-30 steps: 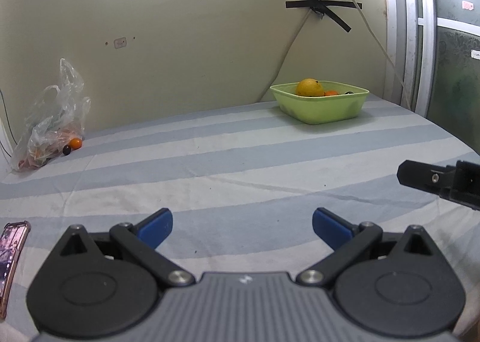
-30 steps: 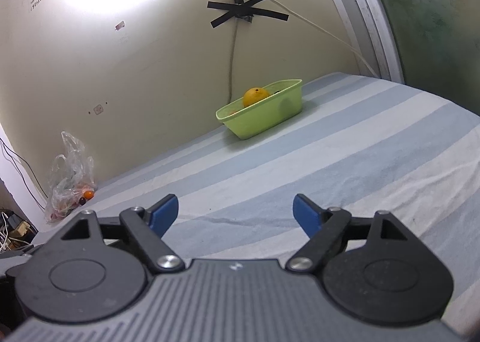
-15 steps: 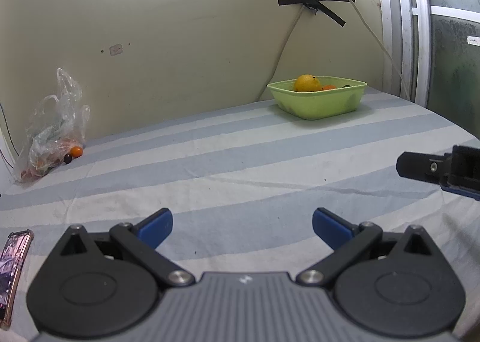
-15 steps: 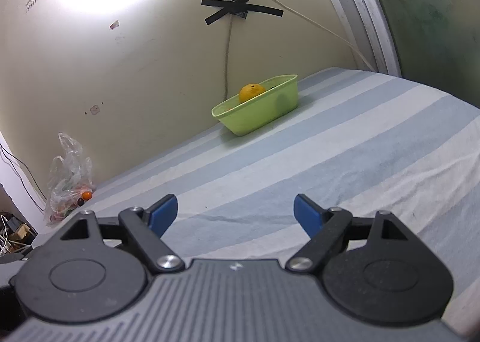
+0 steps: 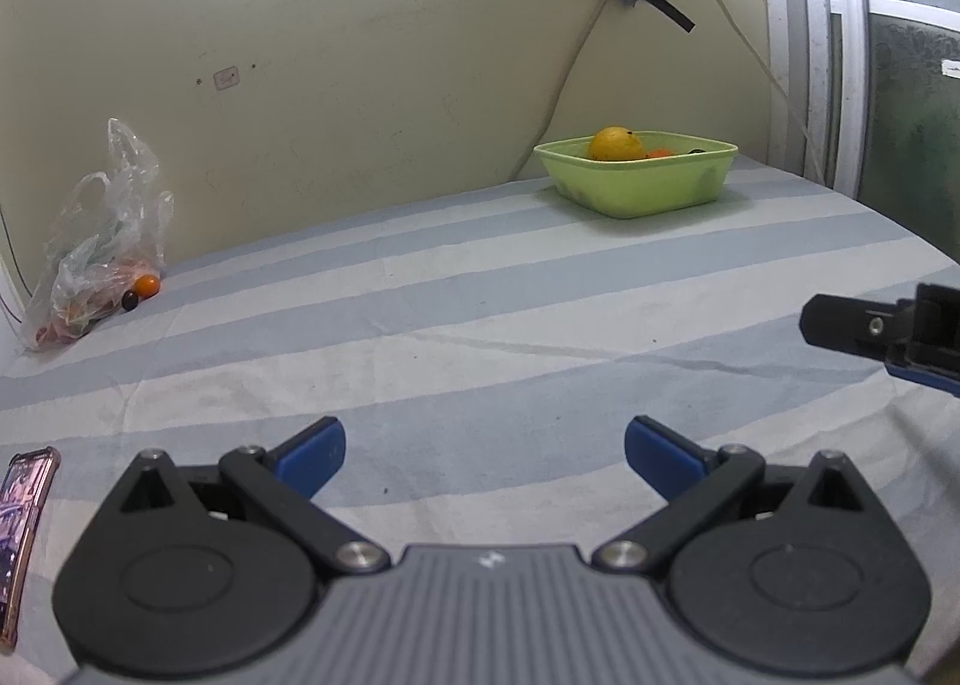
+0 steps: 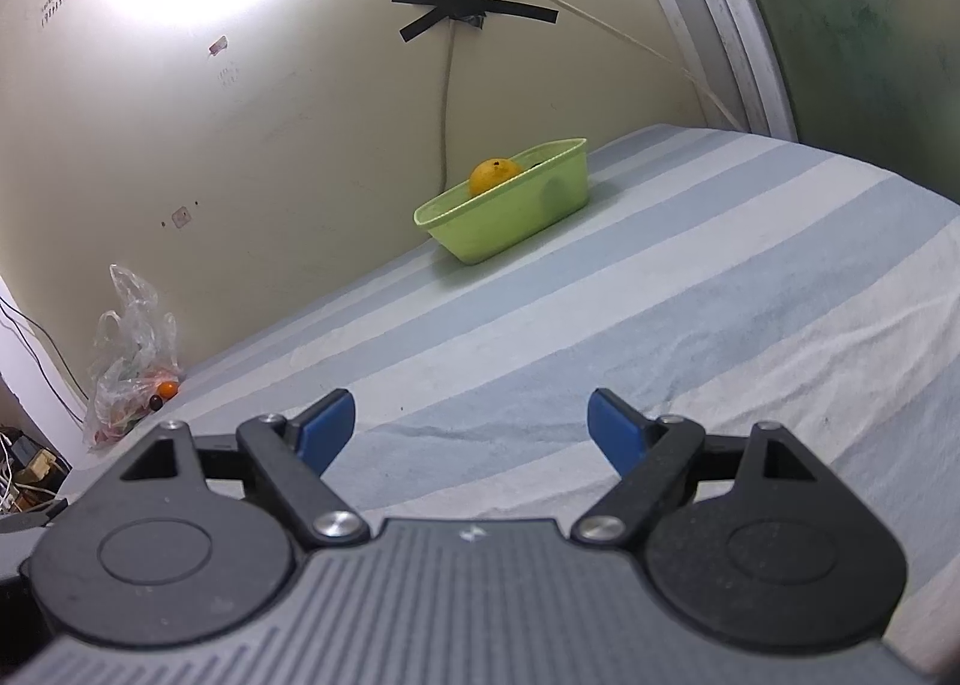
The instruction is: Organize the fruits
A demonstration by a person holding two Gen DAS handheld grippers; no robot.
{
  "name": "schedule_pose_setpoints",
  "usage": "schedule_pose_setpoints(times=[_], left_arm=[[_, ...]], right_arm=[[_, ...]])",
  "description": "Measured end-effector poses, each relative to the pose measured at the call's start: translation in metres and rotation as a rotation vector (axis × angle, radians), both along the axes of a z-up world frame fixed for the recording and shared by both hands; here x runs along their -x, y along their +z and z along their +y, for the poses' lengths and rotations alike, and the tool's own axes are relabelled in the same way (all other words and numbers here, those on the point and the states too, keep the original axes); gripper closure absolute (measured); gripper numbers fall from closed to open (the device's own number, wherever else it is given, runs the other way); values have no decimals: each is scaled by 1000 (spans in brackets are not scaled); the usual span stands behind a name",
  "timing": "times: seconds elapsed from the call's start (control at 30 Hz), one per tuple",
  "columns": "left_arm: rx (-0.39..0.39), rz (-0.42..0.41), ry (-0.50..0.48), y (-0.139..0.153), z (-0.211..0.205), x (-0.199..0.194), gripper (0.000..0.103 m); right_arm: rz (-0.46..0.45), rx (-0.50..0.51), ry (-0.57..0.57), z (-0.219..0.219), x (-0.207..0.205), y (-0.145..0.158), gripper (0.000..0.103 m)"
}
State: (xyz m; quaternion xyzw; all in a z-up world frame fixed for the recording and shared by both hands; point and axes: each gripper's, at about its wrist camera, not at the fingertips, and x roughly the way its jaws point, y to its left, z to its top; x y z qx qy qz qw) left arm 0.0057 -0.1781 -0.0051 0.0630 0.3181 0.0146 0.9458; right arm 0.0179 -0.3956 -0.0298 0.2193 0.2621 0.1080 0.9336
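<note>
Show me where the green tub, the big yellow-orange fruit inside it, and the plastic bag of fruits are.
green tub point(image 5: 648, 187): left wrist view, on its front wall.
yellow-orange fruit point(image 5: 615, 143): left wrist view, on the part showing above the tub's rim.
plastic bag point(image 5: 102, 259): left wrist view, on its crumpled middle.

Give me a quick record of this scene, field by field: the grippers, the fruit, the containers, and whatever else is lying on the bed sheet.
left gripper: open, holding nothing, above the striped sheet
right gripper: open, holding nothing
green tub: far side near the wall, holds a large yellow-orange fruit and smaller pieces
plastic bag: far left by the wall, fruit inside
loose fruit: small orange one and a dark one beside the bag
phone: left edge of the sheet
</note>
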Motion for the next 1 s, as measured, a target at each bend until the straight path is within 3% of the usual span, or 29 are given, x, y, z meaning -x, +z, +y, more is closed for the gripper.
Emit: schedule_pose_setpoints(times=[0.37,1.0], left_arm=[[-46,21,23,-5,-1,-5,0],[-15,85,46,-14,5,-15,0]], right_arm=[[9,1,3,1,-3,-2,16],[33,-4,11,0,-10,-9,16]])
